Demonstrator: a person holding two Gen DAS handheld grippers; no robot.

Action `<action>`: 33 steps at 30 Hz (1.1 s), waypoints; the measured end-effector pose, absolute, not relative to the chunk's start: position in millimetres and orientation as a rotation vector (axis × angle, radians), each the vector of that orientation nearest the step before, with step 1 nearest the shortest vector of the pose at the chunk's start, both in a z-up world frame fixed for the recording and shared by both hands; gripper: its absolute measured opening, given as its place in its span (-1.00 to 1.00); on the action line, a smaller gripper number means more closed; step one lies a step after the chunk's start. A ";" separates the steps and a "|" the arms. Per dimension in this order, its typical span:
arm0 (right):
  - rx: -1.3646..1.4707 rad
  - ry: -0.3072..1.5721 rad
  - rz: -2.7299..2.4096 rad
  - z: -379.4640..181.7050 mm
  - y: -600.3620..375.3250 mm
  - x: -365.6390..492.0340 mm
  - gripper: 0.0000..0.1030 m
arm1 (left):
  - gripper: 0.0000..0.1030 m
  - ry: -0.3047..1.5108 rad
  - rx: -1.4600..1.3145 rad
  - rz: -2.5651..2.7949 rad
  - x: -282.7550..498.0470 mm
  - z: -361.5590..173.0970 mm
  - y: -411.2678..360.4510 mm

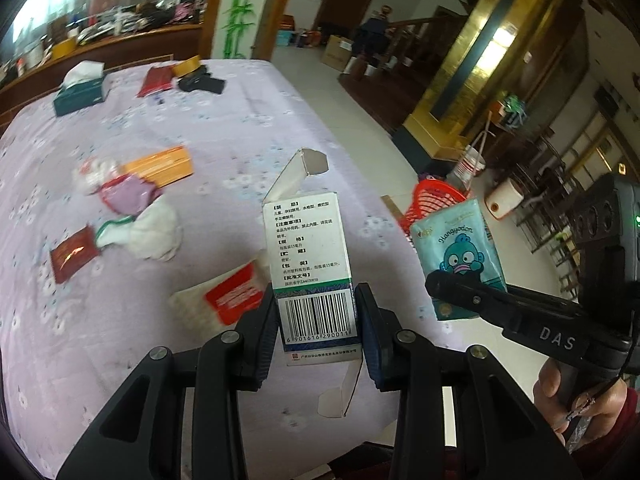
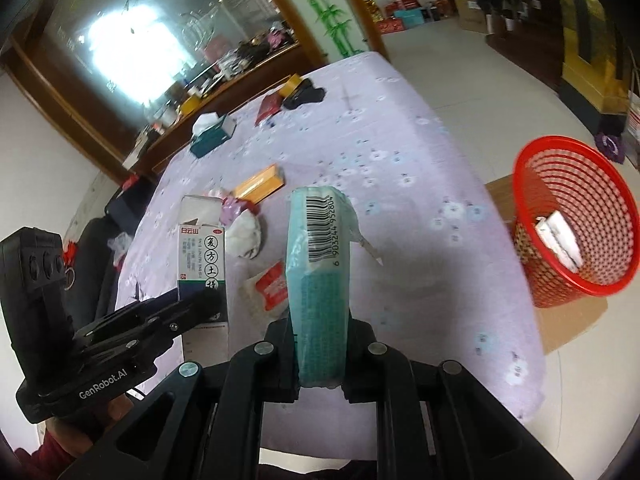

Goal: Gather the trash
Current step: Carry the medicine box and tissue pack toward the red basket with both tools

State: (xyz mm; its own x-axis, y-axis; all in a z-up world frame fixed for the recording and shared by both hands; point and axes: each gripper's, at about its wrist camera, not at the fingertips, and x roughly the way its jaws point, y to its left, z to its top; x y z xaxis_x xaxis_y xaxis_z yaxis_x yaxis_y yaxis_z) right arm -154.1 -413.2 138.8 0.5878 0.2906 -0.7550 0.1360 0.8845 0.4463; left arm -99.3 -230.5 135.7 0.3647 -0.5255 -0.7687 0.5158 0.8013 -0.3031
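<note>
I am looking to the red basket [image 2: 576,220], sitting at the right edge of my right wrist view, off the table's [image 2: 400,152] edge; my right gripper [image 2: 320,356] is the nearer one, so it should probably go first. It is clamping the teal tissue pack [image 2: 320,280], long axis pointing up the frame. My left gripper [image 1: 316,320] is pinching the medicine box [image 1: 308,248] upright by its barcode end, flap open.
</note>
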 end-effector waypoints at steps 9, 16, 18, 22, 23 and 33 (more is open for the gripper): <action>0.526 0.897 0.074 153.0 -459.7 -171.4 -0.71 | -0.31 0.983 -0.003 -0.709 -105.4 147.7 -275.8; 0.585 0.864 0.011 156.5 -511.0 -188.2 -0.71 | -0.31 1.001 0.014 -0.767 -106.5 152.8 -320.7; 0.607 0.855 -0.007 156.6 -526.1 -192.7 -0.71 | -0.31 0.997 0.035 -0.784 -108.5 154.3 -338.3; 0.642 0.847 -0.060 155.9 -563.3 -201.3 -0.71 | -0.31 1.000 0.073 -0.835 -110.1 156.0 -379.8; 0.652 0.847 -0.072 155.1 -572.7 -202.6 -0.71 | -0.31 1.002 0.082 -0.850 -110.2 155.6 -391.4; 0.674 0.862 -0.180 140.0 -658.8 -193.8 -0.70 | -0.30 1.043 0.130 -0.923 -93.9 137.2 -492.4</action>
State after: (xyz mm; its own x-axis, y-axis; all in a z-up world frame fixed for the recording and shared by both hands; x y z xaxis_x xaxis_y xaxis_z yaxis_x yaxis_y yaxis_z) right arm -193.8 -658.8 140.0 0.6502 0.1169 -0.7507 0.4072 0.7805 0.4743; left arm -93.9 -492.4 137.2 0.1785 -0.5929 -0.7853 0.7076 0.6319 -0.3162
